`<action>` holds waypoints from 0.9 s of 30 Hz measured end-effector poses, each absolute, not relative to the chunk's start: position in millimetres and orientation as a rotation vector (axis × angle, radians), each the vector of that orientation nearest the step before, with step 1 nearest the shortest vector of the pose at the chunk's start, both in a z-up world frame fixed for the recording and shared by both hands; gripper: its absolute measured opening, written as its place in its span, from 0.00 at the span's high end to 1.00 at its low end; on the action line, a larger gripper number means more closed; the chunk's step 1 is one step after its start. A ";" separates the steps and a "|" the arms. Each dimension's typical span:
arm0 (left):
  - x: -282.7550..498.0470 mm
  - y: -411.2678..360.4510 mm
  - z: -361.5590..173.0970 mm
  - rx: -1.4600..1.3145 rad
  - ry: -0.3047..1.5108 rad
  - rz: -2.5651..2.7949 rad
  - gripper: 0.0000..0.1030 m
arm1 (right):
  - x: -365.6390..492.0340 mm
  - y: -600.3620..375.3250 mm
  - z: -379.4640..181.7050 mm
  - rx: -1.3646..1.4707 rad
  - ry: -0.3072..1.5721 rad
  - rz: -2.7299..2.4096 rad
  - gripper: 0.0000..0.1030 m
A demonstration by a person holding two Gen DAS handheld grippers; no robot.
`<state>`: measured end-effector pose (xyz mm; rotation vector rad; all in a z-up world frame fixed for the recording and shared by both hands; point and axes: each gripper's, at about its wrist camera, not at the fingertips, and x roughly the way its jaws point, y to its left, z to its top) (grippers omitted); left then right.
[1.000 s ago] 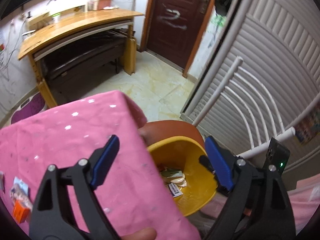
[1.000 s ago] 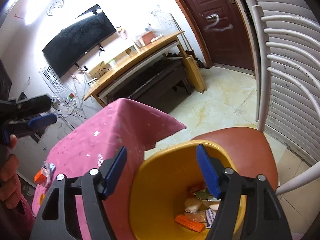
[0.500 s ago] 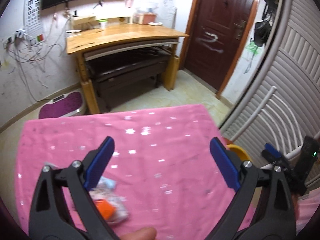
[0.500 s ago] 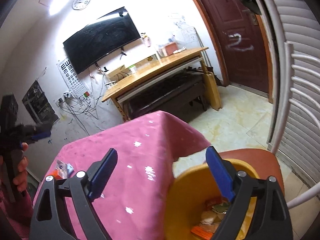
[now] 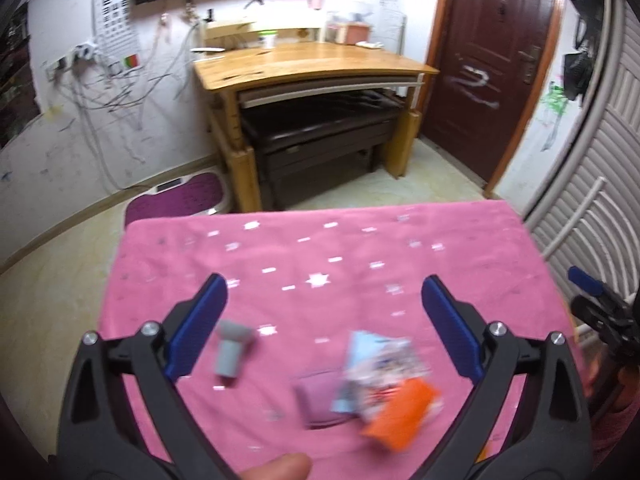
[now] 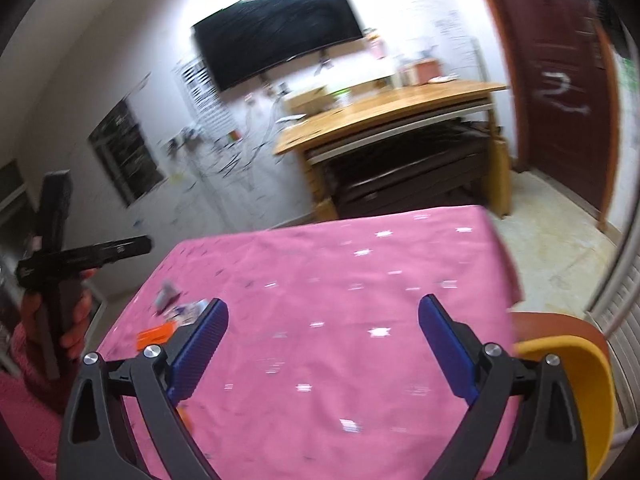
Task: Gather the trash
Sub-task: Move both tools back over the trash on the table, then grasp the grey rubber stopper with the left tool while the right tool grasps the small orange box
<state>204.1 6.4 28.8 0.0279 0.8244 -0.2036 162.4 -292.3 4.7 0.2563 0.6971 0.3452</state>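
A: What's the biggest thing in front of us?

B: The surface (image 5: 320, 264), draped in a pink cloth with white stars. It fills the near half of both views. Beyond it, against the far wall, stands a wooden desk (image 5: 308, 64), with a dark screen (image 6: 276, 28) hung on the wall above and a dark red door (image 5: 492, 60) to the right.

A: And the bin?

B: A yellow bin (image 6: 572, 392) shows at the near right edge of the right wrist view, just off the surface's right side, sitting on a reddish-brown chair seat (image 6: 560, 324). I cannot see inside it.

A: Where is the trash?

B: Near the front of the surface. In the left wrist view, a printed wrapper (image 5: 384, 364) overlaps an orange packet (image 5: 404, 416) and a purple piece (image 5: 320, 400), all touching in one blurred cluster. A grey cap-like piece (image 5: 232, 348) lies apart, to their left.

A: How are the tools?

B: The left tool (image 5: 320, 328) hovers over the trash with its blue pads spread wide; nothing is gripped, though the cluster lies below the gap. The right tool (image 6: 320, 348) is over bare cloth, its jaws opening, already wide, with nothing between them. From that view the orange packet (image 6: 156, 334) sits far to the left, beside the left pad.
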 end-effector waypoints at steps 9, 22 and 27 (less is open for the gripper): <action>212.3 64.8 -7.9 0.018 0.891 -0.142 0.09 | 170.9 -196.0 12.9 0.155 0.745 0.595 0.09; 211.3 73.2 -30.5 0.039 0.909 -0.174 0.09 | 176.3 -119.2 -0.5 0.045 0.831 0.699 0.08; 214.1 69.4 -37.9 0.041 0.926 -0.180 0.09 | 174.3 -112.7 -2.6 0.030 0.839 0.718 0.08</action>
